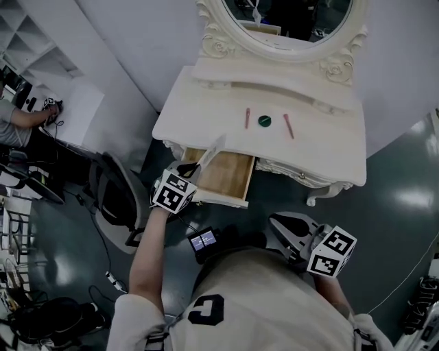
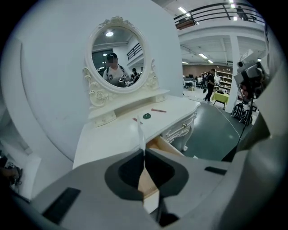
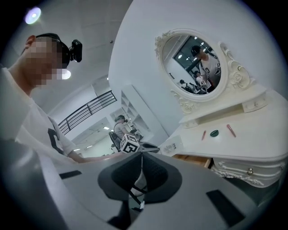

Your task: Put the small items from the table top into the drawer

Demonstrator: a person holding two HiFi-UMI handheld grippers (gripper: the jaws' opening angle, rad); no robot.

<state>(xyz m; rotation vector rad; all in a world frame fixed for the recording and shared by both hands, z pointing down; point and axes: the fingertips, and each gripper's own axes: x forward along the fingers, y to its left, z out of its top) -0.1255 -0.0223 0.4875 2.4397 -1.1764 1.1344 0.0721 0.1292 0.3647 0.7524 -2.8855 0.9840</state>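
On the white dressing table lie a pink stick, a round green item and a second pink stick. They also show in the left gripper view as the sticks and green item. The front left wooden drawer stands pulled out. My left gripper hovers over the drawer's left corner, shut on a thin pale strip that sticks out past its tips. My right gripper is shut and empty, low in front of the table near my body.
An oval mirror in a carved frame rises at the table's back. A grey office chair stands left of the drawer. A seated person works at a desk far left. Cables lie on the dark floor.
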